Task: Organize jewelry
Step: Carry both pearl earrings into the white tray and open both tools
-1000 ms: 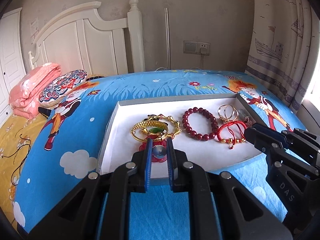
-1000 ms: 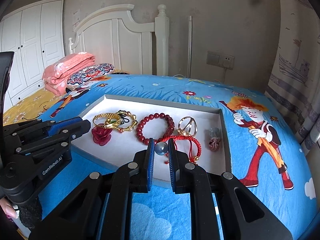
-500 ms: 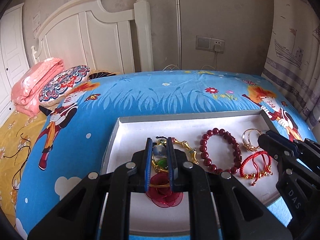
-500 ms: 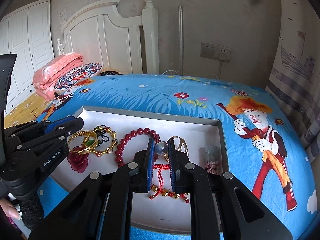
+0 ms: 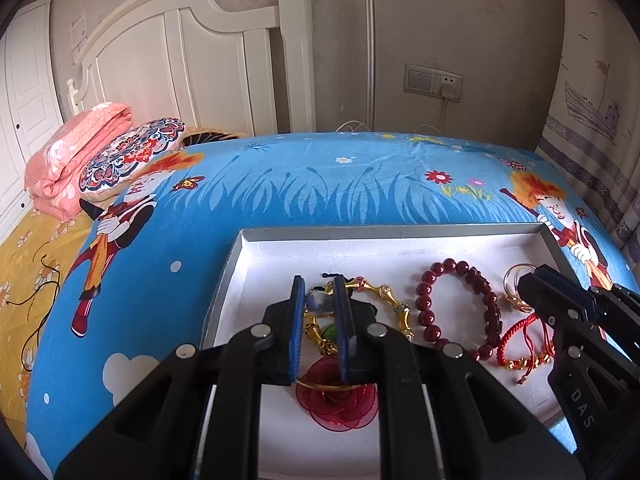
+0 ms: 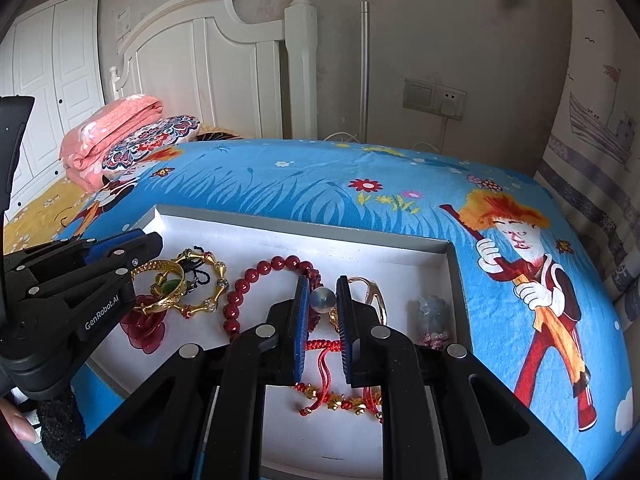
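Note:
A shallow white tray [image 5: 256, 272] [image 6: 400, 248] lies on the bed with jewelry in it. My left gripper [image 5: 320, 304] is shut on a small grey pearl bead [image 5: 318, 303] above gold bangles [image 5: 380, 300] and a red fabric flower [image 5: 340, 404]. My right gripper [image 6: 323, 300] is shut on another grey pearl bead [image 6: 323, 300] above a red cord bracelet [image 6: 324, 364]. A dark red bead bracelet [image 5: 456, 312] [image 6: 256, 284], gold rings [image 6: 372, 296] and a pale blue charm [image 6: 432, 312] also lie in the tray.
The tray sits on a blue cartoon bedsheet [image 5: 320, 184]. A pink folded quilt [image 5: 72, 152] and patterned pillow [image 5: 132, 152] lie at the far left by the white headboard [image 5: 180, 60]. A curtain [image 5: 600, 100] hangs at right.
Both grippers have moved forward over the tray, each still shut on its bead. The left now hovers over the gold bangles, the right over the red cord bracelet.

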A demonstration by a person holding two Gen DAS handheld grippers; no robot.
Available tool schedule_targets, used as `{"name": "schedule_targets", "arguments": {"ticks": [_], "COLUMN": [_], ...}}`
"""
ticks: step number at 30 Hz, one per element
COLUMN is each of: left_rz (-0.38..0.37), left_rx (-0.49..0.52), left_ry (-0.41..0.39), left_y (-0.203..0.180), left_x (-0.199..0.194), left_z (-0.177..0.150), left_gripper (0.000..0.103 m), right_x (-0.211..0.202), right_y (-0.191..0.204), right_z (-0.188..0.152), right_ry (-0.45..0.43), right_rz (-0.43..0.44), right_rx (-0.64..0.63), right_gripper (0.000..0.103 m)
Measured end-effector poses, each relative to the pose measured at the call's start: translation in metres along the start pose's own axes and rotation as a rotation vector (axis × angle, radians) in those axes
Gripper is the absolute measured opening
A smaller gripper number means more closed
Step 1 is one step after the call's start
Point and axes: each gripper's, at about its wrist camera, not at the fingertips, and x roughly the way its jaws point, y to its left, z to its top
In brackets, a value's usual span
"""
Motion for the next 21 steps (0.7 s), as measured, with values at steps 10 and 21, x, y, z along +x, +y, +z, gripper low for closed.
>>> {"name": "schedule_targets", "arguments": {"ticks": [10,21], "left_rz": [0.036,0.021], "left_rx": [-0.004,-0.002], "left_ry": [-0.039,-0.141], "left_y": [0.005,0.007], "left_x": [-0.006,-0.043], "left_z": [0.001,0.001], "left_gripper": [0.06,0.096], "right_x": [0.001,-0.031], "right_y": [-0.008,-0.006], "right_z": [-0.001,0.003], "right_ry": [0.005,-0.069], "right_rz": [-0.019,-0.02], "right_rx": [0.026,0.022], "right_gripper": [0.016,0.055]}}
